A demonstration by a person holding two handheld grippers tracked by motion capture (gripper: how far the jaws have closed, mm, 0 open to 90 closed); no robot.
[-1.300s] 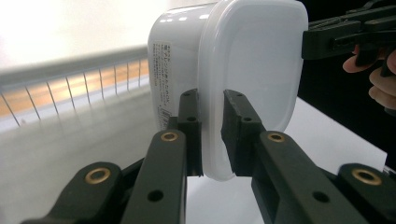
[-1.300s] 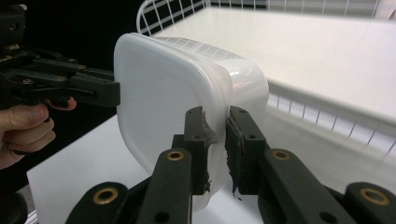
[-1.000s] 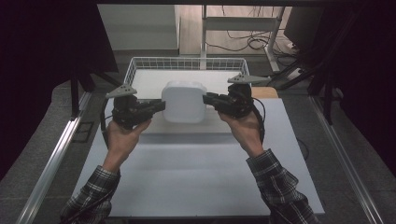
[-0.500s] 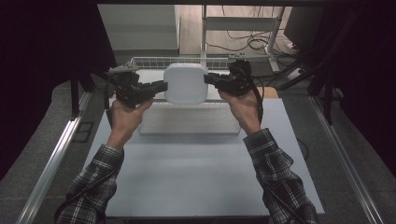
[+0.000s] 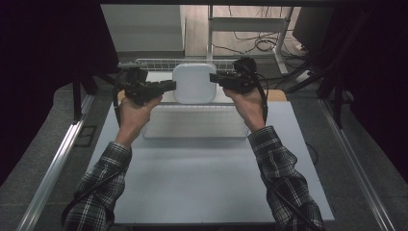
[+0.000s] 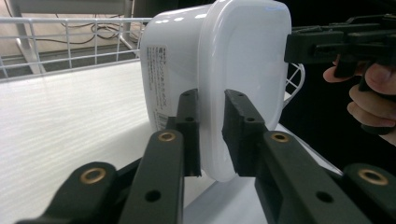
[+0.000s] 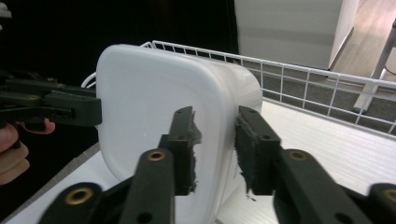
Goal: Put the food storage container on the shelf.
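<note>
The white lidded container [image 5: 194, 83] hangs in the air at the upper middle of the high view, turned on its side so the lid faces the camera, above the far end of the wire basket [image 5: 192, 126]. It looks like smooth, hard plastic, stiff enough to take a pinch but glossy, so I'd guess it slips easily; it also seems light, perhaps empty. The sensible hold is the protruding lid rim, and that is where both tongs bite: the left tongs [image 6: 211, 133] are clamped on the rim at the container's left edge, the right tongs [image 7: 214, 151] closed on the rim opposite. Each pinch covers little plastic, so a twist could pop it loose.

Around it, the basket's wire wall [image 6: 70, 42] stands just behind, the only near edge to snag. The pale tabletop [image 5: 202, 185] in the lower frame lies bare, with plenty of room to set down.
</note>
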